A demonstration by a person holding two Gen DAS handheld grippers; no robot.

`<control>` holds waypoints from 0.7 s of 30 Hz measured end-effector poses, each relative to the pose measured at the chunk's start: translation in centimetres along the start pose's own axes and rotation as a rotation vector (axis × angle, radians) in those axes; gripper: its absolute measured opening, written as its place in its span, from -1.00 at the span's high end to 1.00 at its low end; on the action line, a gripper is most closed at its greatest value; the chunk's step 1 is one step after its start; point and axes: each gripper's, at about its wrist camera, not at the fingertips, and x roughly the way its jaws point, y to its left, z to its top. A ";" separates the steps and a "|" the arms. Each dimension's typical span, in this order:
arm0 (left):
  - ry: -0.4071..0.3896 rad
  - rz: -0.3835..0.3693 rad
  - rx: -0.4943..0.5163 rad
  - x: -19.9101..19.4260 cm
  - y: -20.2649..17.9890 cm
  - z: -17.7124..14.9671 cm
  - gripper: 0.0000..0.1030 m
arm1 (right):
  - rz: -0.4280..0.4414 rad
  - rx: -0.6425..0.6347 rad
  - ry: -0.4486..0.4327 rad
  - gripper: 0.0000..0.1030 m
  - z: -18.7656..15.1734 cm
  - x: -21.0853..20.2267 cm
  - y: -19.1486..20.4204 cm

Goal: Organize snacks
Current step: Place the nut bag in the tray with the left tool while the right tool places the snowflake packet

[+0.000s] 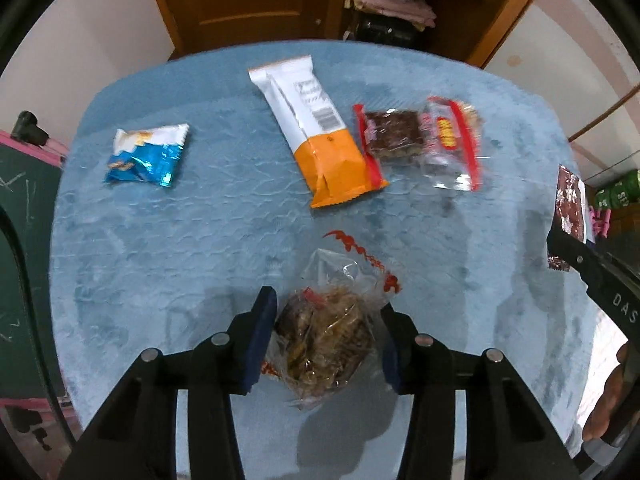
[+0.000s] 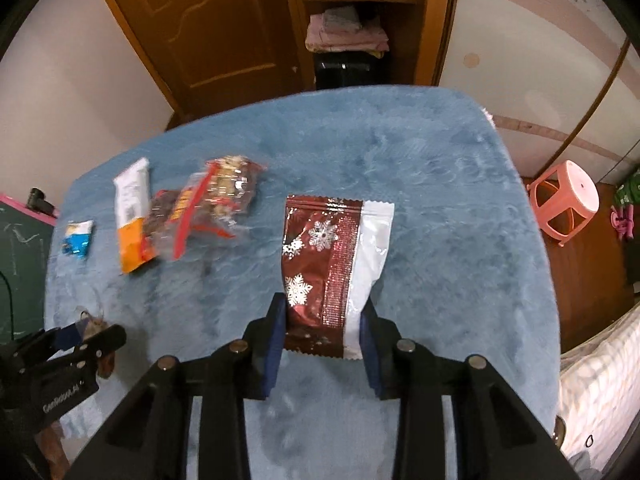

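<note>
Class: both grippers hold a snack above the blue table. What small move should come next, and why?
Probably carry the clear-wrapped snack in the left gripper forward to the two clear red-trimmed packets beside the orange-and-white packet: it looks alike, so grouping fits.

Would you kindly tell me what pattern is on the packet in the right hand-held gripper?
White snowflakes on dark red packet, with a white strip; right wrist view.

A blue plush-covered tabletop (image 1: 168,264) carries a blue-and-white packet (image 1: 146,156) well to the left, an orange-and-white bar (image 1: 316,132) at the middle, and two clear-wrapped snacks (image 1: 420,140) just beside the bar.
</note>
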 end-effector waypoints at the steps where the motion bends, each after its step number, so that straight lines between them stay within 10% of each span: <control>1: -0.011 -0.001 0.005 -0.9 -0.1 -0.4 0.12 | 0.010 -0.001 -0.010 0.34 -0.4 -1.0 0.1; 21: -0.220 0.041 0.045 -19.8 1.8 -16.4 0.12 | 0.226 -0.142 -0.184 0.34 -12.0 -19.9 4.7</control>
